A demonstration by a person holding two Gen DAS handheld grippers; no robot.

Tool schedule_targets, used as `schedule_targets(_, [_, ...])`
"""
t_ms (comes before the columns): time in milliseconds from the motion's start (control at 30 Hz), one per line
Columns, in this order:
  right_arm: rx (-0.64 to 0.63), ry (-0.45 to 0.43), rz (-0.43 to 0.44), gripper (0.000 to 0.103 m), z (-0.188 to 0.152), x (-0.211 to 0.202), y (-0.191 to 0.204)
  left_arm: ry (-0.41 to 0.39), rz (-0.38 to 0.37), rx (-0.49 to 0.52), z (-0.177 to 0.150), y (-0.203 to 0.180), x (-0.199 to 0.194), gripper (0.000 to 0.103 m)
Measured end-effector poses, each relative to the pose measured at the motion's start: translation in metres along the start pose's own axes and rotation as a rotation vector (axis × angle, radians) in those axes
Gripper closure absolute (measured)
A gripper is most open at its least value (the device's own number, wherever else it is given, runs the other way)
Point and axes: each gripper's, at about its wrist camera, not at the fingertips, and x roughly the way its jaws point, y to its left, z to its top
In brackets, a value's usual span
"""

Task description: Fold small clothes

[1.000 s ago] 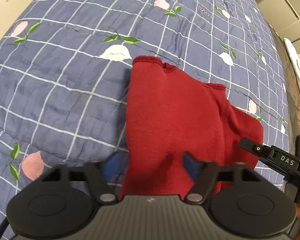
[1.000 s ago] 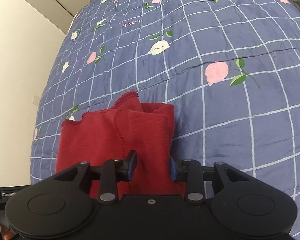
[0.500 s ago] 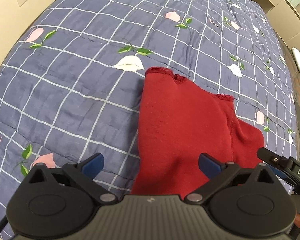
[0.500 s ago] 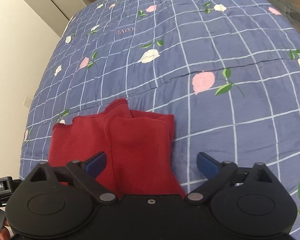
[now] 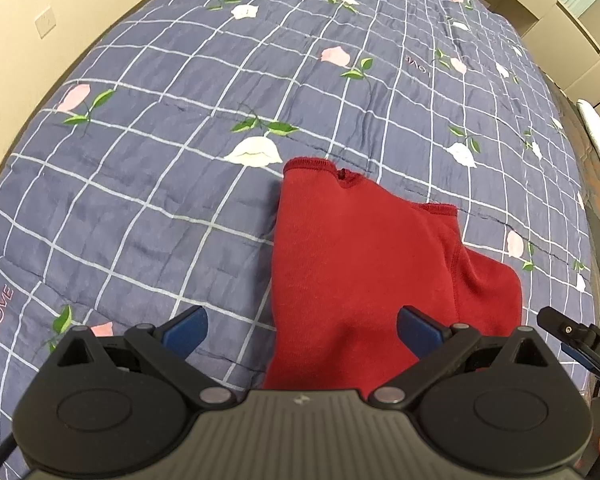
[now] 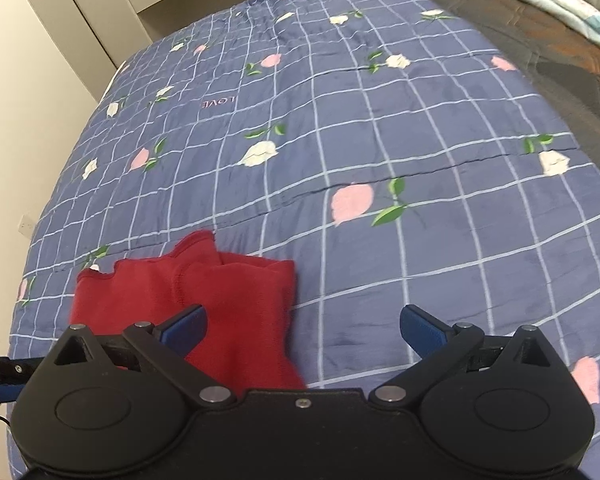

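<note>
- Currently, red garment [image 5: 364,264] lies folded on the bedspread [image 5: 160,200]; long axis runs away from both cameras, ribbed hem farthest.
- Left claw [image 5: 302,330]: fingers fully apart, gripping nothing.
- Right claw [image 6: 304,328]: fingers opening, gripping nothing.

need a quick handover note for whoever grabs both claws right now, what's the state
Left claw: jaws wide open, holding nothing, over the near left edge of the red garment.
Right claw: its jaws are opening, almost fully apart, nothing held; the garment's right edge lies below, between the pads.
The garment lies folded into a compact stack on the blue floral quilt.
Done: this fold is laid down and released.
Left: probably check the edges for tidiness, or fold once more if wanted. No other clothes to fold are in view.
</note>
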Motion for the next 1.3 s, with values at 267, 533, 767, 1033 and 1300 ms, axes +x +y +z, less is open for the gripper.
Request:
schedule_targets(267, [0.022, -0.036, -0.007, 0.001, -0.003, -0.014, -0.006, -0.020, 0.005, 0.023, -0.003, -0.006, -0.006, 0.001])
schedule_targets(533, [0.042, -0.057, -0.016, 0.001, -0.005, -0.029, -0.012, -0.019, 0.014, 0.035, -0.009, -0.010, -0.014, 0.001])
schedule_targets(767, [0.093, 0.009, -0.077, 0.001, -0.008, -0.044, -0.014, -0.074, 0.051, 0.089, -0.021, -0.020, -0.032, 0.001])
schedule_targets(1033, [0.080, -0.045, -0.065, 0.001, -0.010, -0.089, -0.005, -0.136, 0.030, 0.105, -0.032, -0.033, -0.054, 0.001])
schedule_targets(1300, [0.030, -0.069, -0.038, 0.001, -0.007, -0.115, 0.006, -0.159, 0.044, 0.109, -0.039, -0.037, -0.072, 0.001])
